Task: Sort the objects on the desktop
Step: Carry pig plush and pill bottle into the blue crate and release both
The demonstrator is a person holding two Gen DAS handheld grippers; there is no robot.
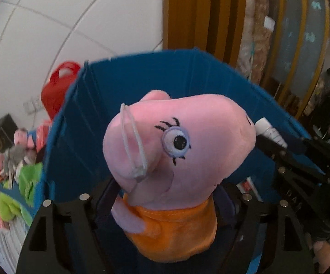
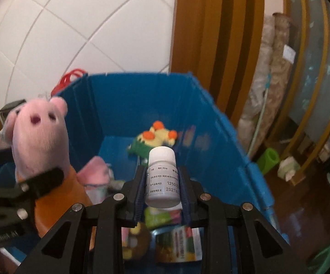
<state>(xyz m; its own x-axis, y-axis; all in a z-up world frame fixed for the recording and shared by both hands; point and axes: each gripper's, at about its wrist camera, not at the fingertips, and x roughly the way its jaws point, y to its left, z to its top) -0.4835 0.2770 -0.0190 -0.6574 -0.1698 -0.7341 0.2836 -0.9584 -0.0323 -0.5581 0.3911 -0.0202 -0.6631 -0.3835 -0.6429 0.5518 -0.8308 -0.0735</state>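
Observation:
My left gripper [image 1: 165,196] is shut on a pink pig plush [image 1: 178,141] with an orange dress, held over the blue bin [image 1: 128,84]. The plush also shows at the left of the right wrist view [image 2: 39,137]. My right gripper [image 2: 161,182] is shut on a white pill bottle [image 2: 162,178], held above the blue bin [image 2: 222,141]. The bottle's cap peeks out at the right of the left wrist view [image 1: 265,127], with the right gripper [image 1: 302,157] beside it.
Inside the bin lie a green and yellow plush [image 2: 153,141], a pink plush [image 2: 96,171], and packets [image 2: 183,244]. Left of the bin are a red bag [image 1: 59,86], a green plush [image 1: 21,194], small plush toys [image 1: 16,150] and a black box [image 1: 0,132]. A tiled wall stands behind.

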